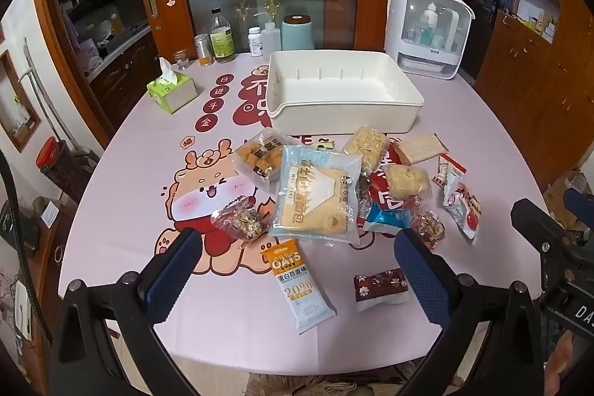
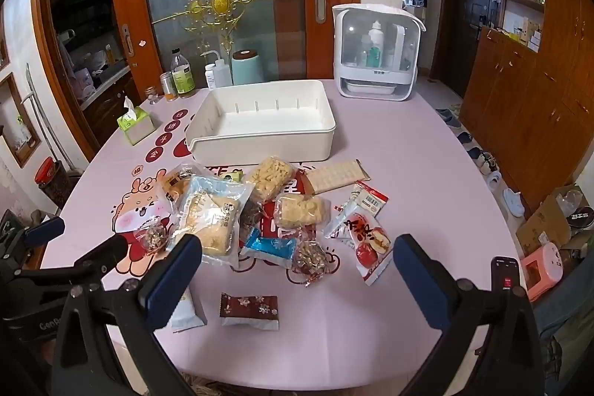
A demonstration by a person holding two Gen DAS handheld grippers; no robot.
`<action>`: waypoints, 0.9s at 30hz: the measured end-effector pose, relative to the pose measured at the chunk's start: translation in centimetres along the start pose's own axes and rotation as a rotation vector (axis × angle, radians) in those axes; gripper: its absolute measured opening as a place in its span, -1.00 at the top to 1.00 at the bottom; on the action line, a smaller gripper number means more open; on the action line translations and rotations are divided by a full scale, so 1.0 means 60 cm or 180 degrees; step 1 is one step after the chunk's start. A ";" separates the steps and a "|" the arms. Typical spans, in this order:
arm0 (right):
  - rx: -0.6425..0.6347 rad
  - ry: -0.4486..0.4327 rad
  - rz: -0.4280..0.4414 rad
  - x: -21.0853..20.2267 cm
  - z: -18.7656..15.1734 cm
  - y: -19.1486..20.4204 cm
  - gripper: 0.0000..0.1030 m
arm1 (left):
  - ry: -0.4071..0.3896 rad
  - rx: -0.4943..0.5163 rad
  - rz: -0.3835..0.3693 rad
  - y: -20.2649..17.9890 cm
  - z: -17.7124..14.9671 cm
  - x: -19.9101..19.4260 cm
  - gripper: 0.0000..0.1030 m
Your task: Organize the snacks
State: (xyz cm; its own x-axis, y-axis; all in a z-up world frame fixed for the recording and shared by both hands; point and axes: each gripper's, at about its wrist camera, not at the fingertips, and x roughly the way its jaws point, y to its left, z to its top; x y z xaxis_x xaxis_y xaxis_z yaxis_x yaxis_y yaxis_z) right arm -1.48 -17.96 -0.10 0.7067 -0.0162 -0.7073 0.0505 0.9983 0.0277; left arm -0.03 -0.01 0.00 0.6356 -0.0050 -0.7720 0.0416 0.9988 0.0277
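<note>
Snacks lie in a heap on the pink table (image 1: pixel 122 151), and the white bin (image 1: pixel 343 95) is the thing to find them by. It has nothing in it. It sits past the heap, on the far side from the grippers. Just in front of the bin lie a bag of small yellow puffs (image 1: pixel 365 143) and a flat cracker pack (image 1: pixel 419 147). A big bread bag (image 1: pixel 315 192) with pale blue edges lies a bit nearer, in the middle of the heap. A bag of brown cakes (image 1: pixel 260 158) pokes out from under its left side. A blue shiny pack (image 2: pixel 269 247) and a clear bag of nuts (image 2: pixel 310 258) sit close together on the near side of the heap. A red and white apple pack (image 2: pixel 367 244) lies to the right of them. Another small nut bag (image 1: pixel 241 218) lies at the left edge of the heap. Two snacks lie apart from the heap, farthest from the bin: a long oat bar (image 1: pixel 300 281) and a small dark red pack with flowers (image 1: pixel 380 288). A green tissue box (image 1: pixel 172 90) stands to the left of the bin, and some bottles stand behind it. The left gripper (image 1: pixel 297 270) hangs over the near side of the table, its blue pads (image 1: pixel 170 277) spread wide with nothing between them. The right gripper (image 2: pixel 297 281) is spread wide too and holds nothing.
</note>
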 end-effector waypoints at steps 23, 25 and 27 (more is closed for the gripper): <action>-0.0050 -0.0082 -0.0034 -0.008 0.001 0.003 -1.00 | 0.0036 -0.0036 -0.0014 0.001 -0.002 0.003 -1.00; -0.0042 -0.0085 -0.0028 -0.009 0.002 0.004 -1.00 | 0.0035 -0.0040 -0.0014 0.003 0.001 0.001 -1.00; -0.0024 -0.0108 -0.0035 -0.010 0.001 0.003 -1.00 | 0.0034 -0.0032 -0.0012 0.002 0.001 0.001 -1.00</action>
State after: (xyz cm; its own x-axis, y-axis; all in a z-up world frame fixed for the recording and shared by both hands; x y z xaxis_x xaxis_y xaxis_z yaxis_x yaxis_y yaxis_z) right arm -1.84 -17.76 0.39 0.7296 -0.0290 -0.6833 0.0533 0.9985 0.0145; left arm 0.07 0.13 0.00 0.6273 -0.0082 -0.7788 0.0361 0.9992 0.0185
